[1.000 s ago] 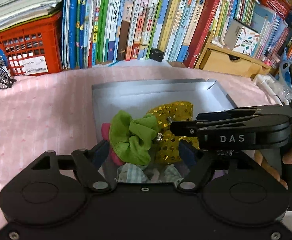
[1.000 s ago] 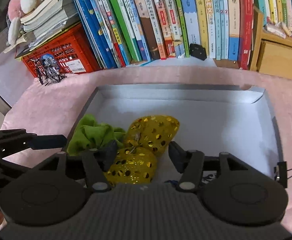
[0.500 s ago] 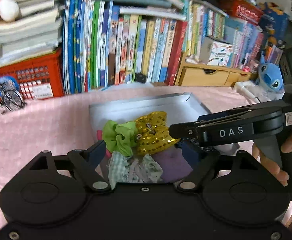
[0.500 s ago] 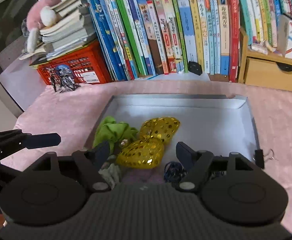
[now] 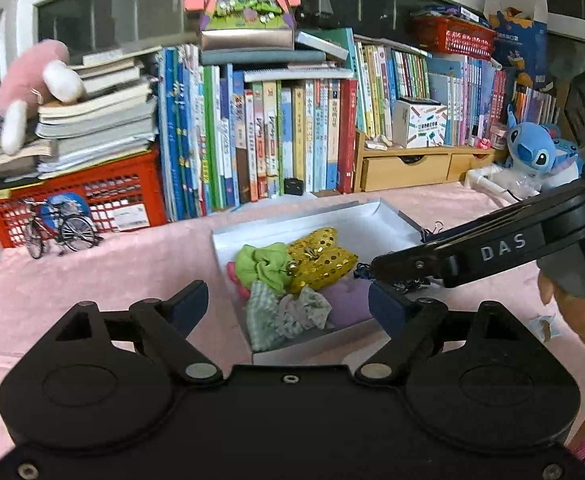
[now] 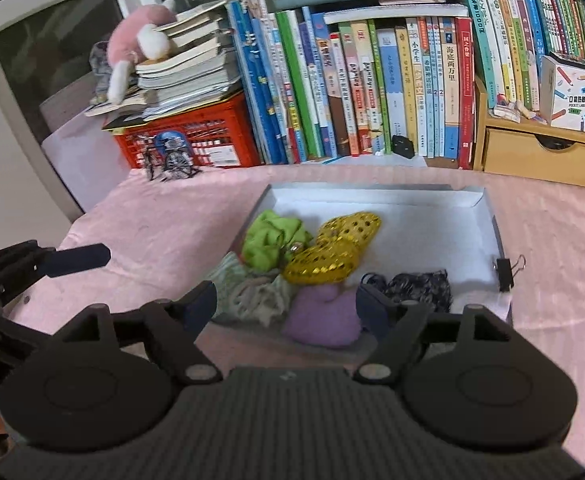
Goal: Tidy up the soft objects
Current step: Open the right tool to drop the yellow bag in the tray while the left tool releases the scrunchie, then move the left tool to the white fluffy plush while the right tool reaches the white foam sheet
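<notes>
Both the left gripper (image 5: 288, 306) and the right gripper (image 6: 286, 300) hover with jaws apart and empty at the bottom of the frame, just before the grey tray (image 6: 488, 216) on the pink table (image 6: 164, 216), where green (image 6: 272, 236), gold sequinned (image 6: 332, 256), purple (image 6: 324, 316) and checked scrunchies (image 6: 252, 292) crowd its lower left.

Box (image 6: 488, 216) matt grey card, white inside. Bow (image 6: 334, 248) glossy gold sequins. Green scrunchie (image 6: 270, 236) soft matt cloth; purple one (image 6: 324, 320) fuzzy. Bench (image 6: 164, 216) under pink nubby cloth. Crate (image 6: 212, 136) red plastic. Drawer (image 6: 544, 156) pale wood. Clip (image 6: 506, 272) black metal.
</notes>
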